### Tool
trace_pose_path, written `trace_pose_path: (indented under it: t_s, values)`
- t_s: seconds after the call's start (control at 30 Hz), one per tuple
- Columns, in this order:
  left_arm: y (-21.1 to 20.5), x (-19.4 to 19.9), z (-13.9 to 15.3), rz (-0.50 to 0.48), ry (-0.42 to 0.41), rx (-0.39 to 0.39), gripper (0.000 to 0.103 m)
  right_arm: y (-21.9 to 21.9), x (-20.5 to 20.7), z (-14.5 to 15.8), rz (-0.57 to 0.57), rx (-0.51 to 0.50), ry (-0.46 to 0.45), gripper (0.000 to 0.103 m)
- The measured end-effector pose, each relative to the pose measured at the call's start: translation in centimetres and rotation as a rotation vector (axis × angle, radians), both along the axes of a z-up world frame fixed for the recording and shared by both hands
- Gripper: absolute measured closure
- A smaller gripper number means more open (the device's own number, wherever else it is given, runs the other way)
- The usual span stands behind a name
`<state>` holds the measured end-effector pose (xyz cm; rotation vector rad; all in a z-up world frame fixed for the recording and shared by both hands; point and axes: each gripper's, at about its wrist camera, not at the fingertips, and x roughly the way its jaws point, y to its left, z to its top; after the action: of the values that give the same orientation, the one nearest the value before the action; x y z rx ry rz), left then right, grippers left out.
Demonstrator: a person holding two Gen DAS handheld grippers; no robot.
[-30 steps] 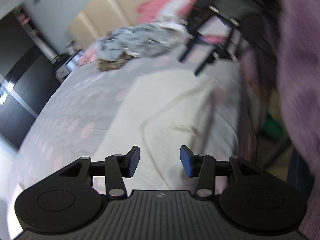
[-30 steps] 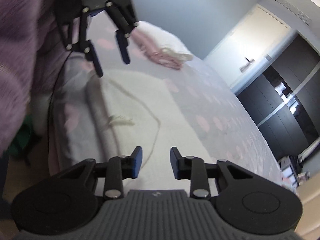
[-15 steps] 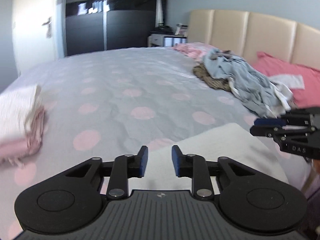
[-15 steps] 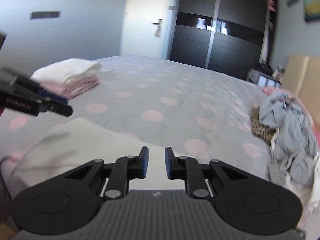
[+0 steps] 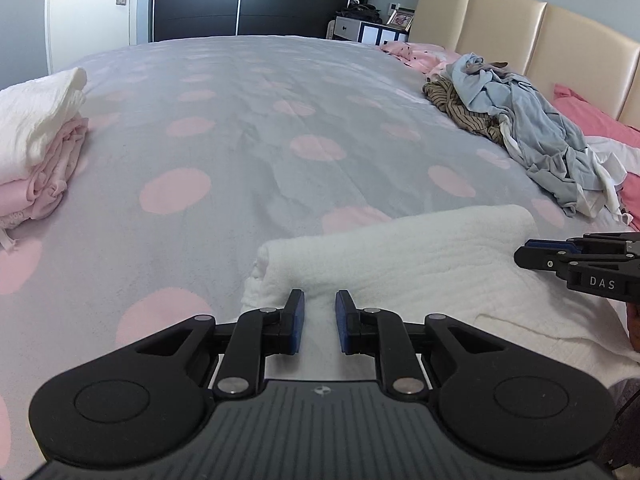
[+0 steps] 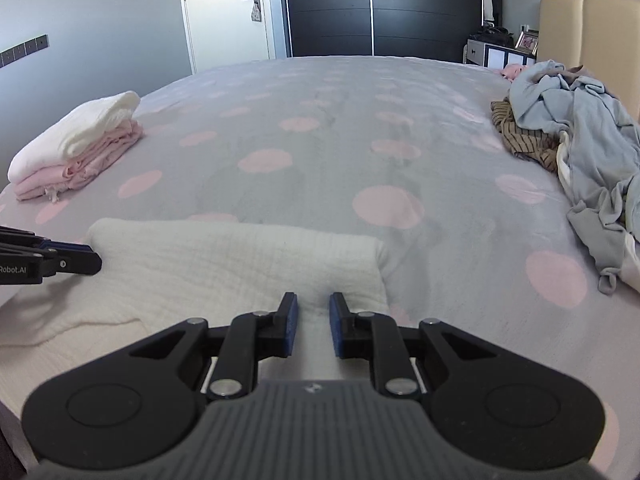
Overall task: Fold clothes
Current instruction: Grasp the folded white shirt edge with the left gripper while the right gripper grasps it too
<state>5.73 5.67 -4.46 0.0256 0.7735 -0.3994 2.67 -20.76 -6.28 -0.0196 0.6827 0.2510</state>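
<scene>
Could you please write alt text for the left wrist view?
The left tool pinches the near edge of a folded white cloth on a grey, pink-dotted bedspread. Folded clothes sit left; an unfolded heap right.

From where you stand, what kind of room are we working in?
A bedroom, almost certainly: a wide bed with a grey, pink-dotted cover, a padded beige headboard and a dark wardrobe beside a door. Folded clothes and an unsorted heap lie on the cover.
</scene>
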Motion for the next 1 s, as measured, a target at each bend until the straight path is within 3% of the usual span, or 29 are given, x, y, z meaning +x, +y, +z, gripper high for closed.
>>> trace_pose_path:
  t_s: [0.1,0.17,0.23,0.27,0.37,0.53,0.83,1.0]
  values:
    - [0.2,-0.8,0.8,-0.005,-0.040,-0.007,0.085,-0.1,-0.4,0.8,0.011,0.001,-0.023,0.080]
    - [0.4,-1.4,1.4,-0.007,-0.064,-0.008,0.076,-0.6,-0.7,1.8,0.014,0.043,-0.043,0.067]
    - [0.8,-1.8,1.9,0.024,-0.079,0.007,0.053,-1.1,-1.0,2.5,0.006,0.068,-0.057,0.062]
    - [1.2,-2.0,2.0,0.045,-0.081,0.006,0.052,-1.4,-1.0,2.7,-0.007,0.069,-0.054,0.060]
    - [3.0,-1.7,2.0,0.112,-0.024,-0.042,0.052,-2.7,-0.8,2.8,-0.050,0.077,-0.018,0.055]
    - [5.6,-1.6,0.9,0.158,0.124,-0.203,0.052,-5.1,-0.7,1.9,-0.070,0.174,0.094,0.042]
    - [6.3,-1.1,-2.2,0.156,0.336,-0.332,0.057,-7.5,-0.8,-1.6,-0.118,0.341,0.271,0.043]
    - [6.5,-0.7,-3.4,0.180,0.377,-0.380,0.057,-7.8,-0.7,-2.9,-0.137,0.410,0.305,0.042]
